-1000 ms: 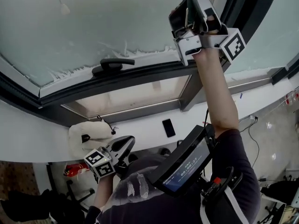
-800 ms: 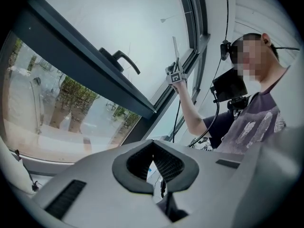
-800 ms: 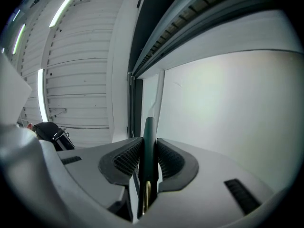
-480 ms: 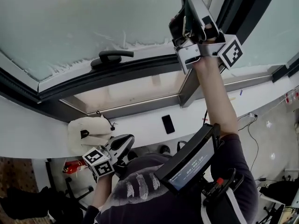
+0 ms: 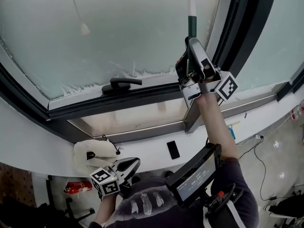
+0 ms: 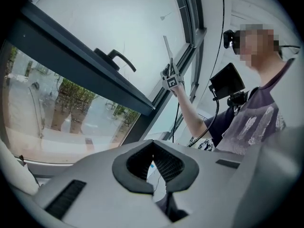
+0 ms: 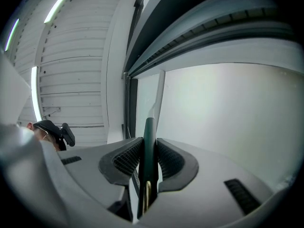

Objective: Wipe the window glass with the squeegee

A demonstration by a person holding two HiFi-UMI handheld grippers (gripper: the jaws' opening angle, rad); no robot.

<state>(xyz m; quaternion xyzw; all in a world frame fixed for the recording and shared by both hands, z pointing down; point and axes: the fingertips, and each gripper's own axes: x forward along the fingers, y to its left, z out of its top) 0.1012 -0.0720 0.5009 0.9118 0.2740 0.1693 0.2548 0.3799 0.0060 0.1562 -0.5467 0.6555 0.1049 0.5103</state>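
The squeegee (image 5: 192, 26) has a dark green handle and a white neck that runs up to its blade at the top edge of the head view, flat against the frosted window glass (image 5: 118, 27). My right gripper (image 5: 194, 56) is raised and shut on the handle. In the right gripper view the squeegee (image 7: 148, 139) stands between the pads of the right gripper (image 7: 145, 152), with the glass (image 7: 228, 113) behind. My left gripper (image 5: 129, 164) hangs low by the sill, shut with nothing in it. The left gripper view shows the left gripper (image 6: 152, 147) closed and, far off, the squeegee (image 6: 167, 47).
A black window handle (image 5: 121, 84) sits on the dark frame below the glass. On the white sill (image 5: 147, 144) lie a white cloth bundle (image 5: 92, 151) and a black phone (image 5: 173, 149). A dark mullion (image 5: 242, 27) stands right of the squeegee. A screen (image 5: 194, 177) hangs at the person's chest.
The right gripper has come down the glass with the squeegee, closer to the window handle's height. The head view has tilted up, showing more glass and the squeegee. The left gripper stays low.
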